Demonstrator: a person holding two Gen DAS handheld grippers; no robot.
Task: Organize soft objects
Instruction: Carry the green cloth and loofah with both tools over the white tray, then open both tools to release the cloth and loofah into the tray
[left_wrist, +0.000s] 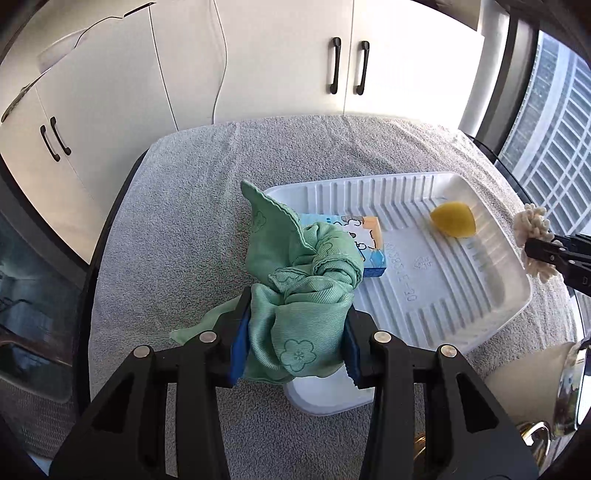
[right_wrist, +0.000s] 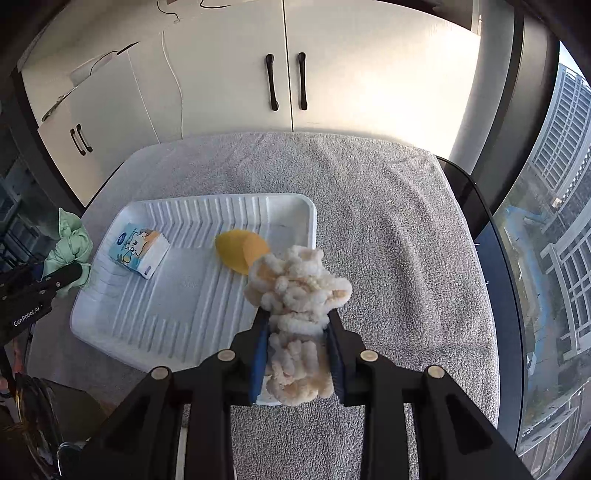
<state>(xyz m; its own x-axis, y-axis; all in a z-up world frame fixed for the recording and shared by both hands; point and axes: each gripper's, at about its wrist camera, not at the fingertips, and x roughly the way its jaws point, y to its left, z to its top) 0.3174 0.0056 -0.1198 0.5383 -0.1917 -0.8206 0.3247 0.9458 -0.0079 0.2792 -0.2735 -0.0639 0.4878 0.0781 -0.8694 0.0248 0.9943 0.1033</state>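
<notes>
The bunched green cloth (left_wrist: 295, 302) is clamped in the left hand-held gripper (left_wrist: 295, 339) above the near left corner of the white tray (left_wrist: 461, 325), while the right hand-held gripper (right_wrist: 295, 354) is closed on a cream chenille bundle (right_wrist: 295, 291) over the tray's right edge. Both soft pieces look to be in the carrying step, so the next move calls for lowering each onto bare ribbed floor and letting go. The tray, on the towel-covered bench (right_wrist: 388, 221), already holds a tissue pack (right_wrist: 138, 249) and a yellow sponge (right_wrist: 236, 251).
</notes>
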